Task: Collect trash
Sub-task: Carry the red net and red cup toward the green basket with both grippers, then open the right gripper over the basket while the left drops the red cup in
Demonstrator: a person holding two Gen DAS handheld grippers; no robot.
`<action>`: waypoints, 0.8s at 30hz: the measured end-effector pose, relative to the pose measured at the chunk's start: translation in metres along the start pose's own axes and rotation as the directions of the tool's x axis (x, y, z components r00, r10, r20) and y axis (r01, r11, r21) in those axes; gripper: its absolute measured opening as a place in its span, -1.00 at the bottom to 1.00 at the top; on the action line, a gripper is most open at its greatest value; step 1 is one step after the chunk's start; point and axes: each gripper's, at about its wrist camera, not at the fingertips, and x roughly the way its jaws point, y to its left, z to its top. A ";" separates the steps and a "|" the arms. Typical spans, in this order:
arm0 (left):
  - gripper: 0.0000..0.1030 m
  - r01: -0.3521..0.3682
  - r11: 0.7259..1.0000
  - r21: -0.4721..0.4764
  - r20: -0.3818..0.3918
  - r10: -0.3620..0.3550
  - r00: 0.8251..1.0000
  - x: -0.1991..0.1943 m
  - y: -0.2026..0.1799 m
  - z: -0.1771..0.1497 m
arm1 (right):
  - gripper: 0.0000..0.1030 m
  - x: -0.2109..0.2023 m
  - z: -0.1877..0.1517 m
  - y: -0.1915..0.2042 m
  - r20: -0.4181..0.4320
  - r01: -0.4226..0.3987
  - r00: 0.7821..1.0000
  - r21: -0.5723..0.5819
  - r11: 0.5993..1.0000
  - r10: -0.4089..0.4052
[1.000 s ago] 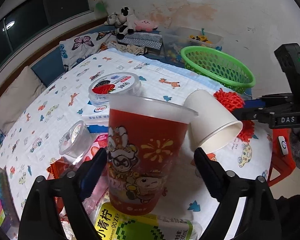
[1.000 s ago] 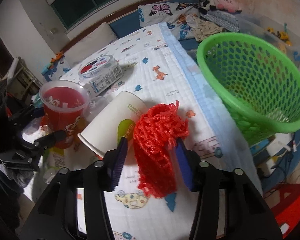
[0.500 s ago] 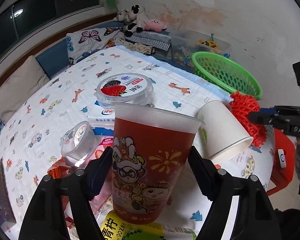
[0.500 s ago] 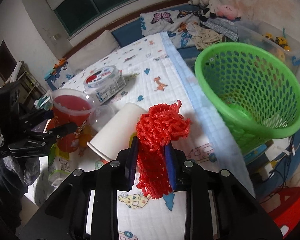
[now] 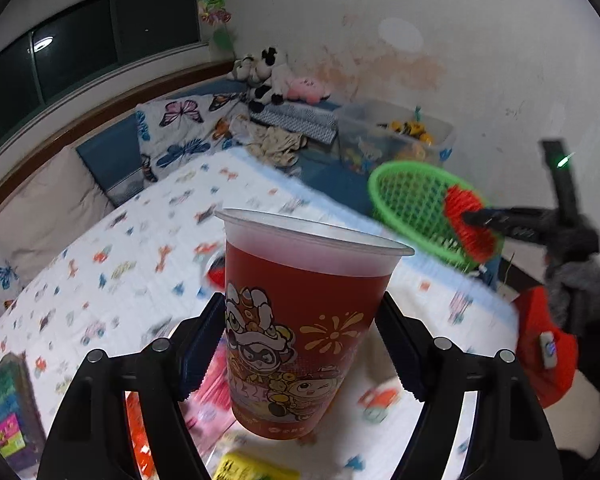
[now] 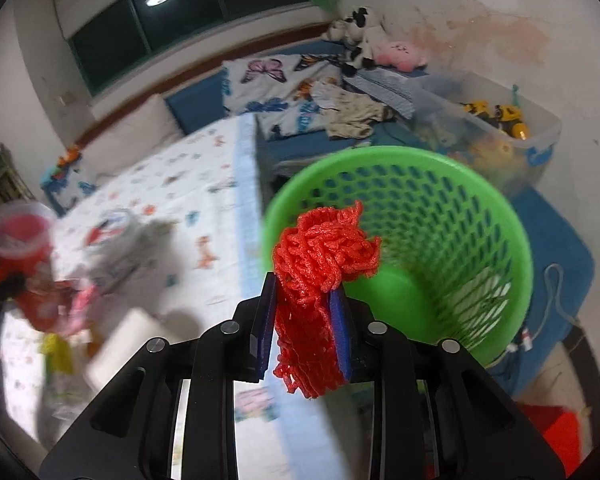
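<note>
My left gripper point(image 5: 302, 340) is shut on a red printed plastic cup point(image 5: 300, 320) and holds it upright above the table. My right gripper point(image 6: 306, 312) is shut on a red foam net point(image 6: 320, 264) and holds it at the near rim of the green basket point(image 6: 440, 216). In the left wrist view the right gripper point(image 5: 476, 220) and the net point(image 5: 466, 224) hang in front of the basket point(image 5: 412, 192). The red cup also shows at the left of the right wrist view point(image 6: 18, 228).
The table has a white cartoon-print cloth point(image 5: 112, 280). On it lie a white paper cup point(image 6: 128, 344), a round lidded tub point(image 6: 114, 224), a yellow-green bottle point(image 5: 256, 466) and wrappers point(image 6: 56, 308). A clear toy bin point(image 6: 496, 128) stands behind the basket.
Both grippers closed on their objects and lifted them. The left raised the red cup off the table. The right carried the red net away from the paper cup to the basket's rim.
</note>
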 end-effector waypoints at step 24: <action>0.41 0.147 0.985 0.088 -0.152 -0.133 0.979 0.147 -0.131 0.129 | 0.50 -0.017 0.001 -0.107 0.112 0.115 0.986 0.077 0.990 -0.124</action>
